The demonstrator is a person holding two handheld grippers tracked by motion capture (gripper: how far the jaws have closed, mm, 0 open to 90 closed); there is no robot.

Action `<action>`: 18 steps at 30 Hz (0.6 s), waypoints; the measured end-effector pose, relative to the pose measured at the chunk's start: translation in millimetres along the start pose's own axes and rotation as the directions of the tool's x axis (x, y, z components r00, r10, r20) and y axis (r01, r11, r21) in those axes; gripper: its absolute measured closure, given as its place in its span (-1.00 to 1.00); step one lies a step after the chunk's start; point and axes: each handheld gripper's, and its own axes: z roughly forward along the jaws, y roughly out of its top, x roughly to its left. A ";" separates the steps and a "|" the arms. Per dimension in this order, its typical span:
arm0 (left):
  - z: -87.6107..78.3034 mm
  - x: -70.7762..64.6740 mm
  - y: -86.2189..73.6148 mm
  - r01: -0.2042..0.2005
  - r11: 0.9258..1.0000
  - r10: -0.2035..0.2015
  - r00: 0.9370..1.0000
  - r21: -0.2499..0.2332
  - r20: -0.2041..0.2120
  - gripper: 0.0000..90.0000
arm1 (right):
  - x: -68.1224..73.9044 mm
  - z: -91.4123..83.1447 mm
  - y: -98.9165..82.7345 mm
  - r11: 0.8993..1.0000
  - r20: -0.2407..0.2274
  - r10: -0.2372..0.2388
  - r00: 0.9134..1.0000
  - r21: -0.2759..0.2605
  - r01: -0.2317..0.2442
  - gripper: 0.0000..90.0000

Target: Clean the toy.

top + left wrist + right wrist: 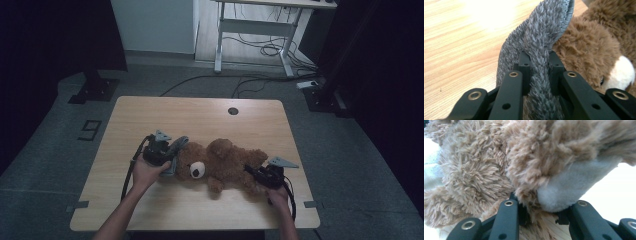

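A brown teddy bear (220,165) lies across the middle of the wooden table (200,115), nearer the front edge, blocking passage there. A grey fuzzy cloth (176,150) lies against its left end. The far half of the table is bare up to a small round hole (233,111) near the far edge. Narrow strips lie free along the left, right and front edges.

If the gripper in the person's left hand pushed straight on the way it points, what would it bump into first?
Probably the teddy bear's head. The left gripper is shut on a grey fuzzy cloth and points toward the bear lying right beside it, though the depth is hard to judge.
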 end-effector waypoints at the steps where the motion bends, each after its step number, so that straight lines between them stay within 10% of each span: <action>1: -1.0 -1.5 2.3 -0.004 1.000 0.004 1.000 -0.001 -0.001 0.72 | 0.0 0.0 0.0 1.000 0.000 0.000 1.000 0.001 0.000 0.54; 11: 0.3 -46.1 57.8 -0.097 0.994 0.099 0.994 -0.059 0.038 0.72 | 0.4 -0.1 -0.3 1.000 0.002 0.003 1.000 0.000 -0.003 0.55; 18: 40.3 -57.8 55.3 -0.127 0.990 0.125 0.991 0.060 0.041 0.71 | 0.3 -2.5 0.6 1.000 -0.002 -0.011 1.000 -0.004 0.011 0.54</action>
